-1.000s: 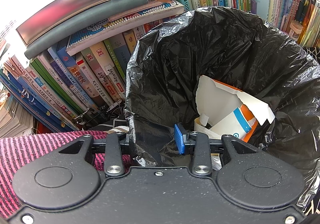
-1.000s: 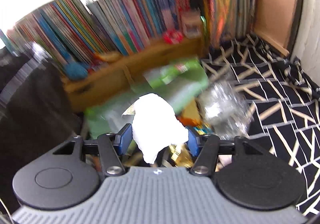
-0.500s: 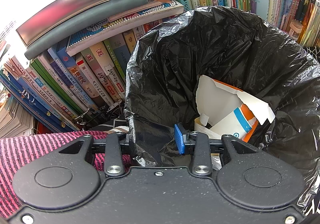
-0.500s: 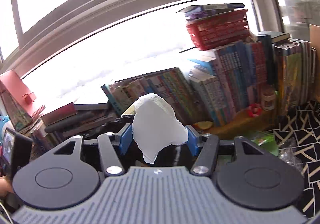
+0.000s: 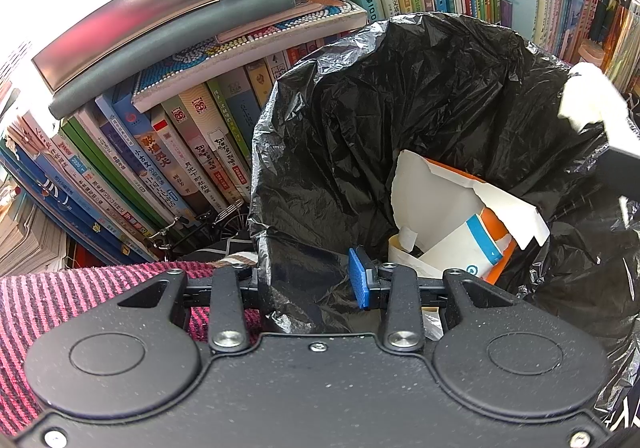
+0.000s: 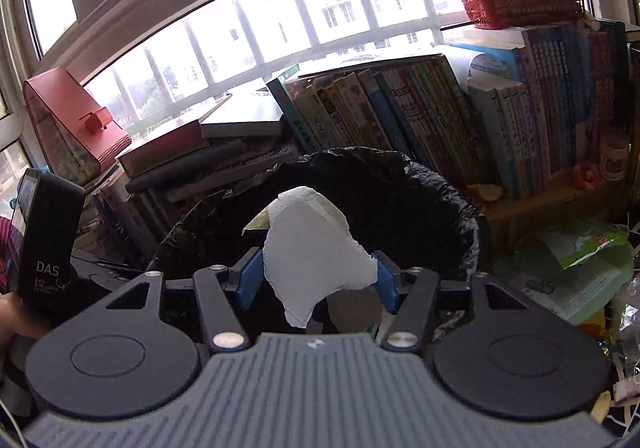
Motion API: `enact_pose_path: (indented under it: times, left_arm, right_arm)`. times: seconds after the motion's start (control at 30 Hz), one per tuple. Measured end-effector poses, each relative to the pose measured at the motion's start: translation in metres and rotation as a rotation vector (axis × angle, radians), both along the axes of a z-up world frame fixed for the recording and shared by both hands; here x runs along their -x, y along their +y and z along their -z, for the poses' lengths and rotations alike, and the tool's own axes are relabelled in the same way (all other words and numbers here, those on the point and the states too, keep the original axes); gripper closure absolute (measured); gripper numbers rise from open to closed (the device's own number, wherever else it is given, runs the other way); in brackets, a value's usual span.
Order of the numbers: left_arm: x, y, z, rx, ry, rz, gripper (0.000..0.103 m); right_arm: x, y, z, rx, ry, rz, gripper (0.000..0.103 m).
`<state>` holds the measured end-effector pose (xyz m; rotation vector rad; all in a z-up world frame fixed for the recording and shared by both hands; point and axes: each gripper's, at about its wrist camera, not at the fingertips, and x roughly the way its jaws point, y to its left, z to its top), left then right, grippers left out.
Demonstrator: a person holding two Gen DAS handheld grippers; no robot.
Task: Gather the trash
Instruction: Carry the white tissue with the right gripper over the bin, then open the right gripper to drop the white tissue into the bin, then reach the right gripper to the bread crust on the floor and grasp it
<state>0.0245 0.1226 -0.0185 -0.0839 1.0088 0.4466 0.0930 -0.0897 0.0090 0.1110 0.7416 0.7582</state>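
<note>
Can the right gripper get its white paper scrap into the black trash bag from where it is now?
Probably yes. The left gripper pinches the black trash bag rim, keeping the mouth open, and the right gripper holds the white paper scrap beside that opening, nothing between.

Patterned black-and-white cloth (image 6: 624,426) carries scattered wrappers (image 6: 576,272).

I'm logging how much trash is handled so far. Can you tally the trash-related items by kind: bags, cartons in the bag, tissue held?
Black trash bag: 1
Torn orange-and-white carton inside the bag: 1
White tissue in the right gripper: 1
Total: 3
</note>
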Motion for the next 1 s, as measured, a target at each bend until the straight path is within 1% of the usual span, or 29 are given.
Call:
enact_pose_path:
  times: [0.33,0.47,0.57,0.8,1.0]
  left_arm:
    - [0.0,0.0,0.0,0.0,0.0,0.0,0.069]
    - [0.0,0.0,0.0,0.0,0.0,0.0,0.069]
    - [0.0,0.0,0.0,0.0,0.0,0.0,0.069]
    - [0.0,0.0,0.0,0.0,0.0,0.0,0.069]
    - [0.0,0.0,0.0,0.0,0.0,0.0,0.069]
  right_arm:
    - [-0.001,0.007,0.005,0.017,0.009,-0.013,0.033]
    - [-0.001,0.006,0.004,0.023,0.004,-0.006,0.026]
    - [-0.001,0.005,0.004,0.026,0.001,0.002,0.024]
    - [0.0,-0.002,-0.002,0.023,-0.02,0.028,0.022]
    - [-0.004,-0.019,-0.011,0.02,-0.051,0.088,0.021]
